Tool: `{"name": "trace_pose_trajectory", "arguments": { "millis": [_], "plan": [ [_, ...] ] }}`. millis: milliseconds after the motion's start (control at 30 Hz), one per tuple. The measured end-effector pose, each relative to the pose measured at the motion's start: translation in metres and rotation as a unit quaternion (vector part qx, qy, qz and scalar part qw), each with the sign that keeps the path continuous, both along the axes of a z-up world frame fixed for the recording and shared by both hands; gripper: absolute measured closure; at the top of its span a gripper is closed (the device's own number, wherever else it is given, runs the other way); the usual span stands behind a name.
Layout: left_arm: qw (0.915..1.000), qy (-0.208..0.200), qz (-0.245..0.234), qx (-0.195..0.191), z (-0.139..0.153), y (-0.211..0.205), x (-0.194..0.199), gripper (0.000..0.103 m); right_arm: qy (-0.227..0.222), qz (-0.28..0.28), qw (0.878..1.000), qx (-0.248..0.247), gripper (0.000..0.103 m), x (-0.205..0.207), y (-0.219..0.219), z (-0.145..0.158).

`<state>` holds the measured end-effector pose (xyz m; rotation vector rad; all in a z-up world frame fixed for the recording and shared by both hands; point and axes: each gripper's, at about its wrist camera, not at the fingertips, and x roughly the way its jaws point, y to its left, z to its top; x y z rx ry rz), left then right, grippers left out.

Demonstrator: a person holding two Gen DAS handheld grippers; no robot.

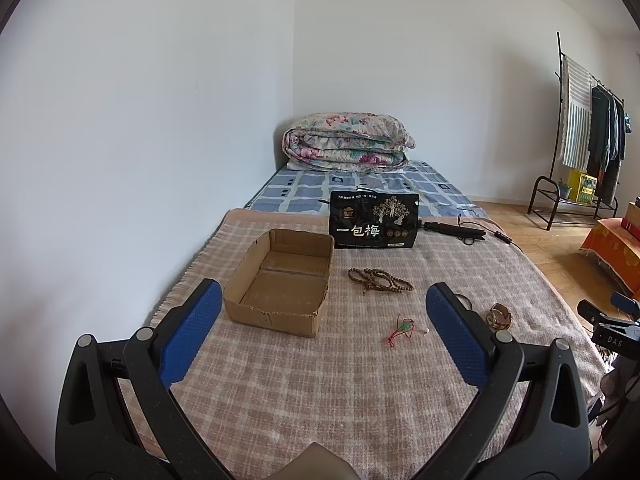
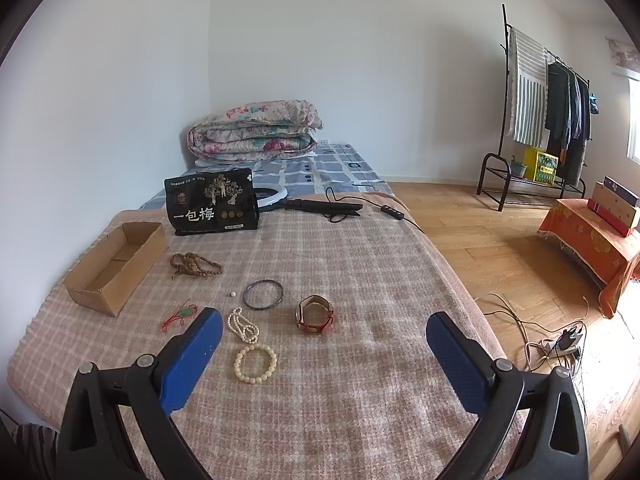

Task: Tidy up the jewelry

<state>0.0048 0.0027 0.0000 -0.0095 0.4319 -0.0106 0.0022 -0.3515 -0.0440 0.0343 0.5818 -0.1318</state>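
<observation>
An open cardboard box (image 1: pixel 280 284) (image 2: pixel 116 266) sits on the plaid blanket at the left. Jewelry lies loose beside it: brown wooden beads (image 1: pixel 378 279) (image 2: pixel 196 264), a red cord with a green pendant (image 1: pixel 402 330) (image 2: pixel 180 316), a small white pearl (image 2: pixel 231 294), a dark bangle (image 2: pixel 263 294), a white pearl strand (image 2: pixel 242 326), a cream bead bracelet (image 2: pixel 255 362) and a watch with a red strap (image 2: pixel 315 315) (image 1: pixel 498 316). My left gripper (image 1: pixel 324 330) is open and empty above the blanket before the box. My right gripper (image 2: pixel 324 354) is open and empty above the bracelets.
A black snack bag (image 1: pixel 374 220) (image 2: pixel 212 208) stands behind the jewelry. A ring light, a black folded stand (image 2: pixel 324 205) and cables lie further back. A folded floral quilt (image 1: pixel 346 142) is at the wall. The bed edge and wooden floor (image 2: pixel 500 248) are to the right.
</observation>
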Motion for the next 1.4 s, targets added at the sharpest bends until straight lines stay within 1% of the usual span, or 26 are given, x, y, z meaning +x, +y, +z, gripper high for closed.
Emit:
{"name": "trace_pose_trajectory", "arguments": {
  "millis": [167, 1400],
  "plan": [
    [1.0, 0.001, 0.004, -0.005, -0.0015, 0.0028, -0.0006, 0.0, 0.001, 0.0, 1.0, 0.0, 0.0, -0.0003, -0.0006, -0.0002],
    [1.0, 0.002, 0.005, -0.006, -0.0026, 0.0086, 0.0009, 0.0, 0.003, 0.002, 1.0, 0.004, 0.0, 0.0033, 0.0024, -0.0018]
  ]
}}
